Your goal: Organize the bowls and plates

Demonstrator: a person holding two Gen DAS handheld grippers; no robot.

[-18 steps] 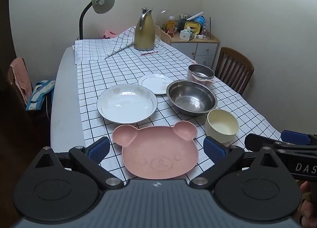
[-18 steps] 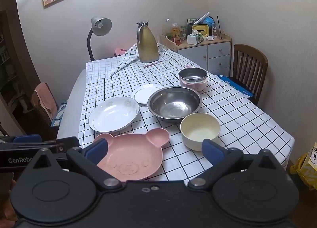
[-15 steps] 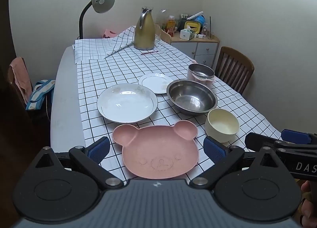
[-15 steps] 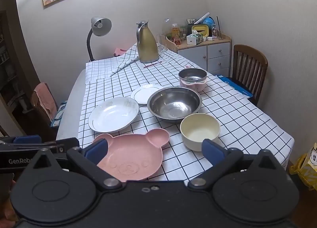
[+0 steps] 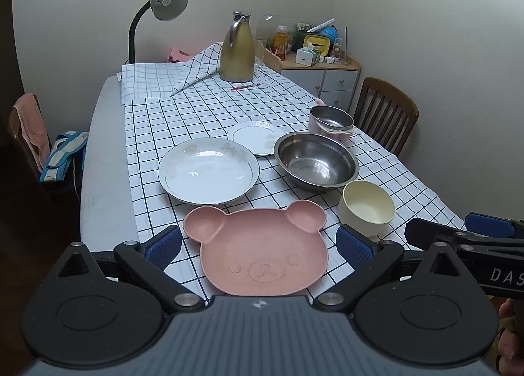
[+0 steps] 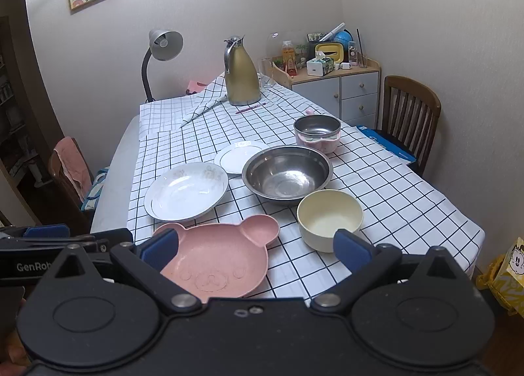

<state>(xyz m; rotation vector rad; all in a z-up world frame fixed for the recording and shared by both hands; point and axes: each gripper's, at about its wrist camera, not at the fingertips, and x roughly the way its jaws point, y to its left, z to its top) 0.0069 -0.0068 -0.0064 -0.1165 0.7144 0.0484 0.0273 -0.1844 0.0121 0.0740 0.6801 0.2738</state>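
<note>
Left wrist view: the left tongs (image 5: 258,243) are spread wide and hold nothing. Between their blue pads, at the near edge of the surface (image 5: 108,179), lies the pink bear plate (image 5: 258,251). Beyond it sit a large white plate (image 5: 208,175), a small white plate (image 5: 256,137), a steel bowl (image 5: 316,166), a pink pot (image 5: 331,122), and a cream bowl (image 5: 366,205) near the right edge. The right tongs (image 5: 458,232) enter from the right, marked "DAS", the rest cut off.

Right wrist view: the right tongs (image 6: 255,246) gape, gripping nothing. The bear plate (image 6: 217,259) touches or overlaps the left pad; the cream bowl (image 6: 329,219) sits just beyond the right pad. The left tongs (image 6: 65,237) at the left edge read "GenRob", truncated.
</note>
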